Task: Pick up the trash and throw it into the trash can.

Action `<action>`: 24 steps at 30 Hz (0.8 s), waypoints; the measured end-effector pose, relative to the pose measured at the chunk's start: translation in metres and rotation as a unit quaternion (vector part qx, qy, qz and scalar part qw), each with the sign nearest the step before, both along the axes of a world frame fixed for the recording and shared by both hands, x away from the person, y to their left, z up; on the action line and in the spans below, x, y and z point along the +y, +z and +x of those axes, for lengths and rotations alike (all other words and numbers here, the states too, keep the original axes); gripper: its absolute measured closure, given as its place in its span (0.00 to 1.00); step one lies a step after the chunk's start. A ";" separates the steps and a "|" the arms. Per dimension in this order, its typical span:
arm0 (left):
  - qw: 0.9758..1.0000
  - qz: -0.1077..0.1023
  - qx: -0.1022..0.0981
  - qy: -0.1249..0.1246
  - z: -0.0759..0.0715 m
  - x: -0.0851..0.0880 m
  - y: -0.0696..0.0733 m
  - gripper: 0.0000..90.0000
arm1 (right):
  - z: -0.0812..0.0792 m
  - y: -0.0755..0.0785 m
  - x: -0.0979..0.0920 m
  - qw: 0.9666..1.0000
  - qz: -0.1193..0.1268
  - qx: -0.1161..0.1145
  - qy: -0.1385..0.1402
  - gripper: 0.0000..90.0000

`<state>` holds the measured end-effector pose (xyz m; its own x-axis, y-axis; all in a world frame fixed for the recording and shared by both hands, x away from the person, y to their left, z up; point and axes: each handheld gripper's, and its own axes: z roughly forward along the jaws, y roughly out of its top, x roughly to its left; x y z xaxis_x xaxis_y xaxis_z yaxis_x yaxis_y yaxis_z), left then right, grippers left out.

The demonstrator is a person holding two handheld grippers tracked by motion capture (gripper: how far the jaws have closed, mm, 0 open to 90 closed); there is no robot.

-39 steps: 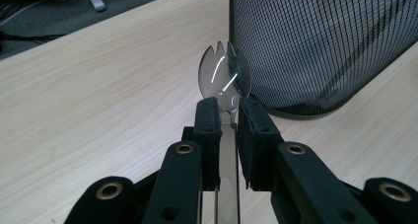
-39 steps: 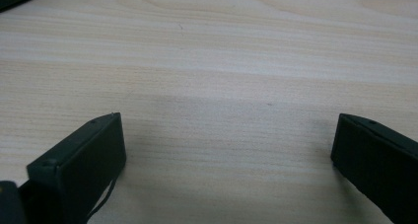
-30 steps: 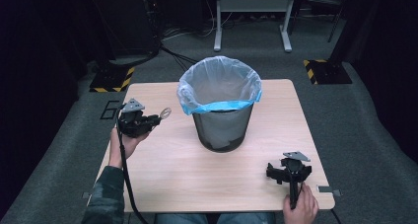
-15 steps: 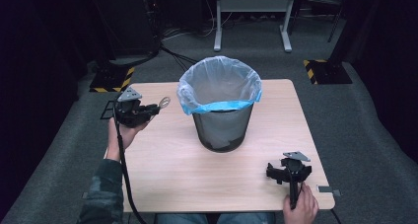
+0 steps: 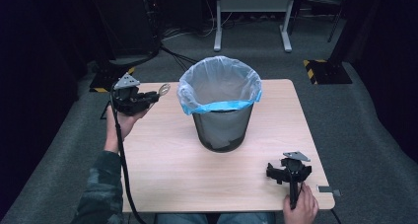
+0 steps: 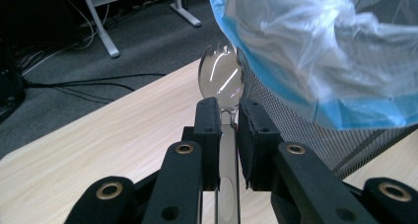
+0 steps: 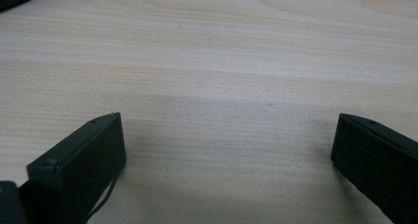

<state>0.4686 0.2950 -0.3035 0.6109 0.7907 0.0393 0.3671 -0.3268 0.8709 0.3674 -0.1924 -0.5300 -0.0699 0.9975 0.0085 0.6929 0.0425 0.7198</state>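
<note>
A clear plastic spork [image 6: 223,81] sticks up between the two black jaws of my left gripper [image 6: 228,110], which is shut on its handle. In the high view that left gripper [image 5: 154,94] is held above the table's far left corner, with the spork [image 5: 163,89] pointing toward the bin. The black mesh waste bin [image 5: 222,128] with a clear, blue-edged liner [image 5: 219,86] stands in the middle of the table; its rim [image 6: 315,51] looms close on the right in the left gripper view. My right gripper [image 5: 286,172] rests at the near right, its jaws wide apart over bare wood [image 7: 226,130].
The light wooden table [image 5: 167,169] has bare surface around the bin. A grey carpet floor, cables [image 6: 88,81] and a white desk frame [image 5: 251,21] lie beyond the far edge. A small grey tab [image 5: 328,189] sticks out at the near right corner.
My left gripper has risen with the spork and now points more level toward the bin. The right gripper has stayed where it was.
</note>
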 end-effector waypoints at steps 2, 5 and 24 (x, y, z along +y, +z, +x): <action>1.000 0.001 -0.003 -0.001 0.001 -0.001 0.004 0.88 | 0.000 0.000 0.000 1.000 0.000 0.000 0.000 0.00; 1.000 -0.001 -0.009 -0.002 0.003 -0.004 0.009 0.88 | 0.000 0.000 0.000 1.000 0.000 0.000 0.000 0.00; 0.999 -0.009 -0.030 -0.019 0.014 -0.023 0.041 0.88 | 0.000 0.000 0.000 1.000 0.000 0.000 0.000 0.00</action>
<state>0.4824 0.2718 -0.2627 0.6369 0.7684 0.0635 0.3018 -0.3242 0.8965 0.3674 -0.1925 -0.5301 -0.0700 0.9975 0.0084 0.6929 0.0426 0.7198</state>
